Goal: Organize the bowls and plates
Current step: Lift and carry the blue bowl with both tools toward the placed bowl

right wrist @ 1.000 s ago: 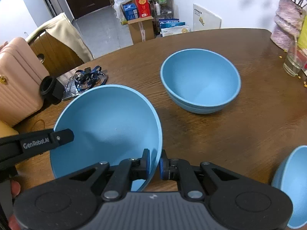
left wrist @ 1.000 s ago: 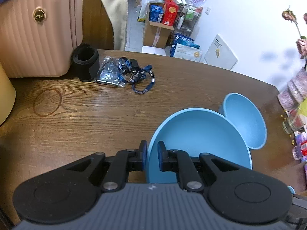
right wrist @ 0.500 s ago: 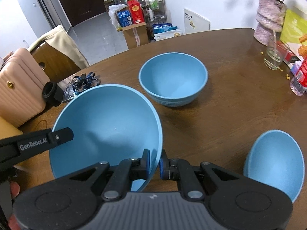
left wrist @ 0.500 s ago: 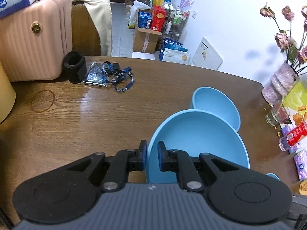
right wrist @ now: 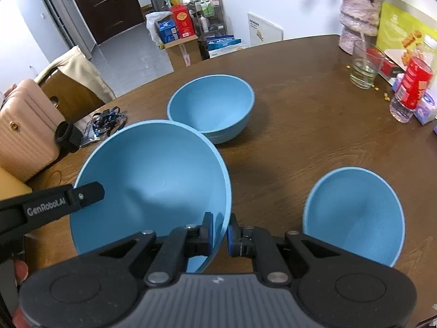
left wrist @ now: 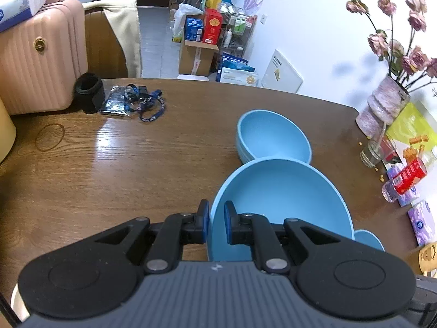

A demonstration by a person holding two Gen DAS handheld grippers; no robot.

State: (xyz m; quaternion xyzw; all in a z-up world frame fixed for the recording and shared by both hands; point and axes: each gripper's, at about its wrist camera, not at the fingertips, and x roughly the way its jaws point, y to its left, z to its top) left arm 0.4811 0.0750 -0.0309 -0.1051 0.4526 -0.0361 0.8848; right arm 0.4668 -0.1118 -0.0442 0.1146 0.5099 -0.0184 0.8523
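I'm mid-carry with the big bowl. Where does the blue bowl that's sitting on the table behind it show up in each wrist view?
Left wrist: the standing blue bowl is right of centre, just above the rim of the held large bowl.
Right wrist: it sits centre, upper half, beyond the held bowl's far rim.
Shared landmark: the blue lanyard near the table's far edge.

From where I am steering, my left claw [left wrist: 216, 225] is hiding the near rim of the large blue bowl [left wrist: 281, 199], and that bowl is covering the near edge of the second bowl [left wrist: 270, 136] beyond it. Right of the claw, a third bowl [left wrist: 367, 239] is only peeking out. The print on the boxes [left wrist: 202, 28] far ahead is staying too small for me to read.
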